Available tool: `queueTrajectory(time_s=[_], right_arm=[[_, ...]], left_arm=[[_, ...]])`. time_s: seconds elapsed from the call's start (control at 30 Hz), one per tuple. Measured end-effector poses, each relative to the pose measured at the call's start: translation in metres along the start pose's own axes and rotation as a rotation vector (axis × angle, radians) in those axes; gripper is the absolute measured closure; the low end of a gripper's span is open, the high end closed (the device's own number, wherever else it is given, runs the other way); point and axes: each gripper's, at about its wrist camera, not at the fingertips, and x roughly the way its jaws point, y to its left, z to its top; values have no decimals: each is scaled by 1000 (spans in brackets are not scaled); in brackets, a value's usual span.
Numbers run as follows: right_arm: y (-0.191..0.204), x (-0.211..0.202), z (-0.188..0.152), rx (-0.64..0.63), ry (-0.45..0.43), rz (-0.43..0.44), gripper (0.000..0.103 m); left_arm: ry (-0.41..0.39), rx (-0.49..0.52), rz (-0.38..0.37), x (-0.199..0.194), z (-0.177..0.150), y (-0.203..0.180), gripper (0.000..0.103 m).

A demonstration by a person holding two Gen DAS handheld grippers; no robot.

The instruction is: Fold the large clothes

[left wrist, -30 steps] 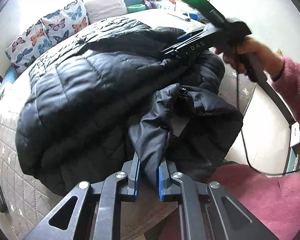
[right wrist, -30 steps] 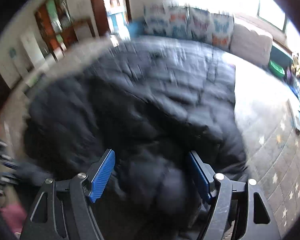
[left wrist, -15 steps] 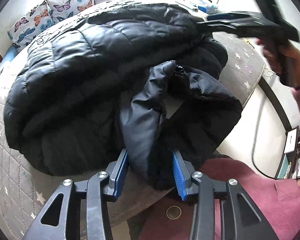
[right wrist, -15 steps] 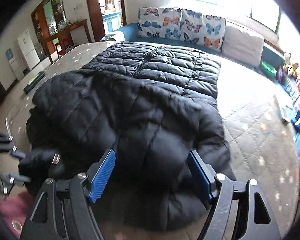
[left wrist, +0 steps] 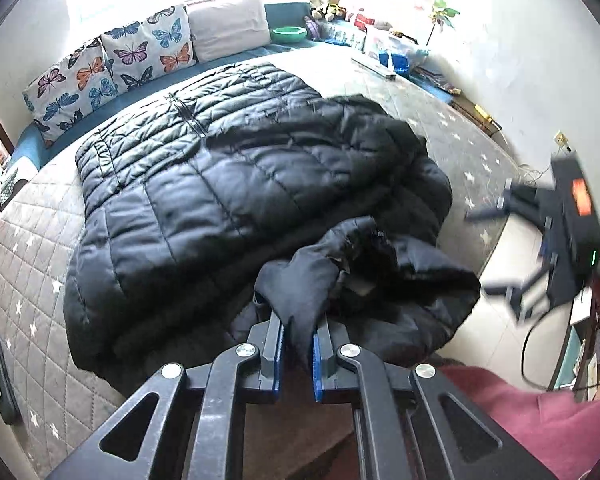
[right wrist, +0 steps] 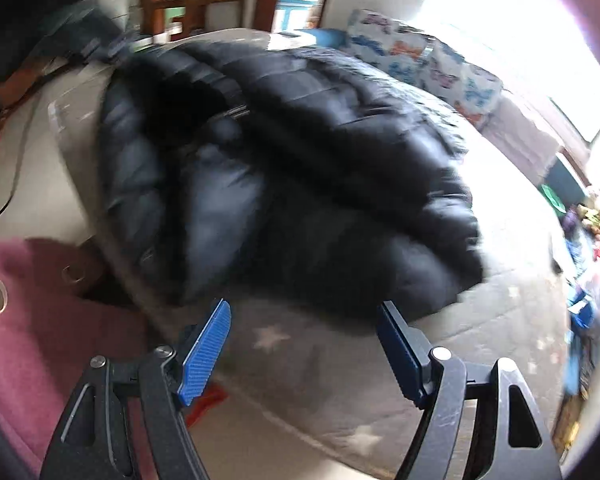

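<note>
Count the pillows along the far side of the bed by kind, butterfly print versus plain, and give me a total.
Butterfly-print pillows: 3, one, one, one
Plain pale pillow: 1
Total: 4

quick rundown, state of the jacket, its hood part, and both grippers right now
black puffer jacket: folded over itself, lying on the quilted bed cover
hood part: bunched, pinched at the near edge
left gripper: shut on the hood part
right gripper: open, empty, off the jacket
</note>
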Motion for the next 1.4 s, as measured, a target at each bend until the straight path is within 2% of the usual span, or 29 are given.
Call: queueTrajectory(time_s=[0.1,0.17,0.2,0.23,0.3,0.33,0.43,0.5,0.53,0.6,0.67,0.87,1.0,1.13,1.23,1.3,1.4], right_arm=[[16,13,7,-4,-39,76,21],[19,17,15,-1,-69,95,23],[21,19,22,3,-92,106,28],[20,20,28,13,-101,115,45],[15,20,38,37,-106,134,63],[11,19,45,50,-103,112,71],[-2,9,53,107,-134,117,79],[-10,-1,59,142,-167,117,81],[-14,-8,64,153,-185,112,81],[-19,-16,77,170,-209,108,81],[-21,-20,86,175,-222,103,81],[-37,-31,105,229,-277,89,82],[-39,-37,111,236,-296,68,83],[-41,-35,114,254,-302,68,83],[-41,-37,109,266,-312,68,83],[-38,-39,105,273,-320,63,83],[-32,-42,100,272,-338,43,84]], left_arm=[[0,-15,-19,-4,4,6,93],[3,-23,-30,-5,2,7,93],[6,-26,-34,-5,0,7,93],[12,-27,-40,-4,-3,7,92],[21,-28,-35,4,-6,6,88],[25,-30,-41,6,-9,7,88],[20,-30,-70,3,-23,11,82],[-16,-12,-52,-7,-35,12,61],[-46,-4,-42,-15,-41,15,54],[-99,-4,-5,-31,-52,20,25],[-147,-10,21,-44,-65,28,16],[-173,15,77,-50,-94,35,16],[-208,131,215,-35,-99,25,16],[-217,278,354,-3,-103,17,16],[-218,331,403,19,-101,15,20],[-230,342,421,27,-102,14,41],[-275,332,418,21,-105,11,61]])
